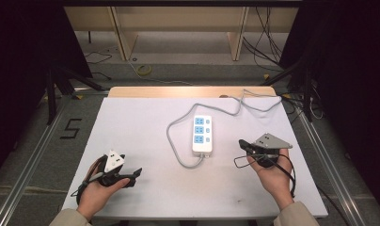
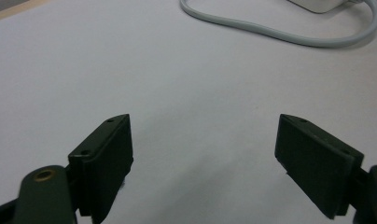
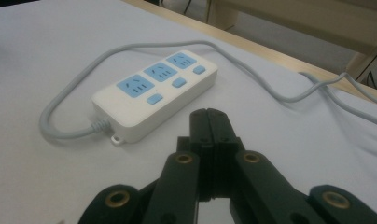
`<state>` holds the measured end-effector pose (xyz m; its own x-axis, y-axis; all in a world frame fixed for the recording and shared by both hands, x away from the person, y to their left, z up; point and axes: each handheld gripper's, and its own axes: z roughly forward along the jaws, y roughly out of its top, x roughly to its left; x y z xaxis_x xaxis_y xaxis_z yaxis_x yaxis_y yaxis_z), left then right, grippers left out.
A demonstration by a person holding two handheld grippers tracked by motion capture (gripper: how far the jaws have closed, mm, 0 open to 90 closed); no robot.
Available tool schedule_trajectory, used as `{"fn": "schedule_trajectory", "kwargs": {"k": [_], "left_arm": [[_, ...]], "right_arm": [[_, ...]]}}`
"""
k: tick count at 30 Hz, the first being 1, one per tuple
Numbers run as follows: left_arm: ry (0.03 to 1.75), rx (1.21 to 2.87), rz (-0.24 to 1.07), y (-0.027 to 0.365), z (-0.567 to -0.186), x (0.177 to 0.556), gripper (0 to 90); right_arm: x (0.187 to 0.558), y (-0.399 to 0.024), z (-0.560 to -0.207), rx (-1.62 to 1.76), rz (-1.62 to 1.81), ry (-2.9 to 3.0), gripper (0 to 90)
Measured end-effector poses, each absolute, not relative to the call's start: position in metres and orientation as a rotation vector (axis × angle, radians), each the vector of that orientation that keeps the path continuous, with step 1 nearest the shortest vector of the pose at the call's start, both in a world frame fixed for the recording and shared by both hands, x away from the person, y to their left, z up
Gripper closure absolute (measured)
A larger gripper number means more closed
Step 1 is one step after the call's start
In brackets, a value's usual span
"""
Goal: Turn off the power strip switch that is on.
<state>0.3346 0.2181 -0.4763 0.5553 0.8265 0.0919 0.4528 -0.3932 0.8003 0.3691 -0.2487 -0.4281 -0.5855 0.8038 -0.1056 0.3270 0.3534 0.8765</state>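
Lying mid-table, the power strip [image 1: 202,134] runs its long axis away from the person, cord [image 1: 178,146] end nearest. Bare tabletop [image 1: 131,122] spreads left of it, well inside every edge. The left gripper [image 1: 136,173] gapes wide and empty; the right gripper [image 1: 242,143], pressed closed on nothing, sits just beside the strip

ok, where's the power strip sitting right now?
In the high view the power strip lies flat near the middle of the white table, slightly right of centre, between the left gripper and right gripper, nearer the right one.
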Motion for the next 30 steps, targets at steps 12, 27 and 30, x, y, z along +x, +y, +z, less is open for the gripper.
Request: {"fn": "schedule_trajectory", "kwargs": {"k": [12,27,30], "left_arm": [[1.026,2.038,0.635,0.218,-0.476,0.335,19.1],[1.025,2.037,0.636,0.218,-0.477,0.335,19.1],[1.025,2.038,0.635,0.218,-0.477,0.335,19.1]], "right_arm": [[0.374,-0.246,-0.425,0.977,1.179,2.094,90.0],[0.381,-0.239,-0.422,0.962,1.181,2.104,90.0],[0.382,-0.238,-0.421,0.965,1.179,2.105,90.0]]}}
